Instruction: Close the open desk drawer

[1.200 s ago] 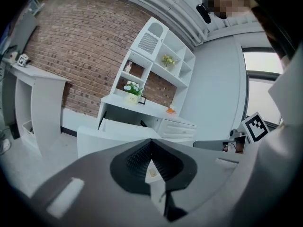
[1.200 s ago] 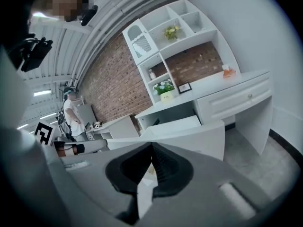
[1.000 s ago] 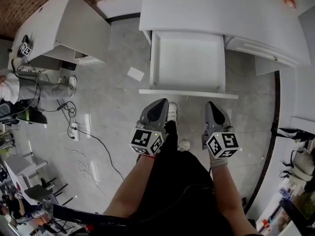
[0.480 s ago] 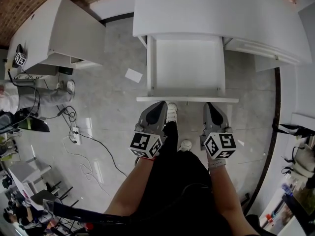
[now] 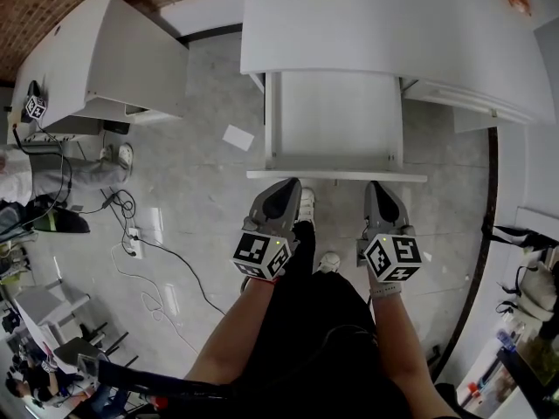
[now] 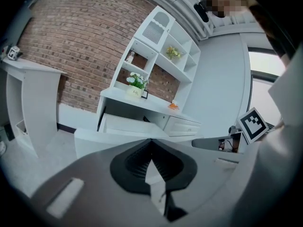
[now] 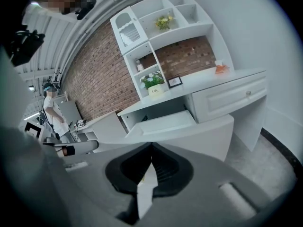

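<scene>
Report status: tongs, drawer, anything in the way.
Left tongs and right tongs shut, empty, tips by the drawer front. Drawer open, pulled out from the desk. Nothing seen blocking it.

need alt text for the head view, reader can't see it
Looking steeply down, a person holds the left gripper and right gripper close to the front panel of an open white desk drawer that looks empty. Cables trail over the grey floor at left.

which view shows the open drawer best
The head view: it looks straight down into the open drawer, showing its whole tray and front panel. Both gripper views see it low and obliquely, mostly its front panel.
</scene>
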`<state>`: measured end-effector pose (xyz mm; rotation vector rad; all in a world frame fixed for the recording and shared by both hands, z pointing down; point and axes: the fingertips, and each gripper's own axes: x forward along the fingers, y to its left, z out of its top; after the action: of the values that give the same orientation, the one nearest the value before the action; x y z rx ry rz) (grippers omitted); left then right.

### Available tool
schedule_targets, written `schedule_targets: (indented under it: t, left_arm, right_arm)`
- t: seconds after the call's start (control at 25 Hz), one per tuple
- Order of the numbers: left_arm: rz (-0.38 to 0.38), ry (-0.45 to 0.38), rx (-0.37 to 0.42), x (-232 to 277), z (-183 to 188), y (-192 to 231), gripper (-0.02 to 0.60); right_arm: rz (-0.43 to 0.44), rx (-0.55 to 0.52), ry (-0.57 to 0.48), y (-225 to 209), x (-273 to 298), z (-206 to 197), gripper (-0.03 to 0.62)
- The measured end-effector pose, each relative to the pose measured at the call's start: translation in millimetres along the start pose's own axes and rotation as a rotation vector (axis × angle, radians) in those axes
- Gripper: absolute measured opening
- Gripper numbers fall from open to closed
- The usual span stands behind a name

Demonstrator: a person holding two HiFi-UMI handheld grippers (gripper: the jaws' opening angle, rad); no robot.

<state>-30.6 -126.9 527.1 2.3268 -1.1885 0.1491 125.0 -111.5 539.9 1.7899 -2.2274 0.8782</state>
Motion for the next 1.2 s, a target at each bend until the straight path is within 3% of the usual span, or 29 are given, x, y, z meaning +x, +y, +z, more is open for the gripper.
schedule_targets:
  t: [0.52,0.8,1.2]
  left_arm:
    - [-0.060,0.027,-0.014,30,20,20,0.002]
    - [-0.107,0.046,0.017,51,31,29,0.002]
    - [-0.100,0.020,0.012,75,47,42,0.002]
  right_arm:
    - [-0.069,0.008,-0.002,-5,36,21,0.000]
    - [-0.114,0.036,-0.018,-12,57,35,0.000]
    - [-0.094,0.062,-0.043,-19,82,53,0.000]
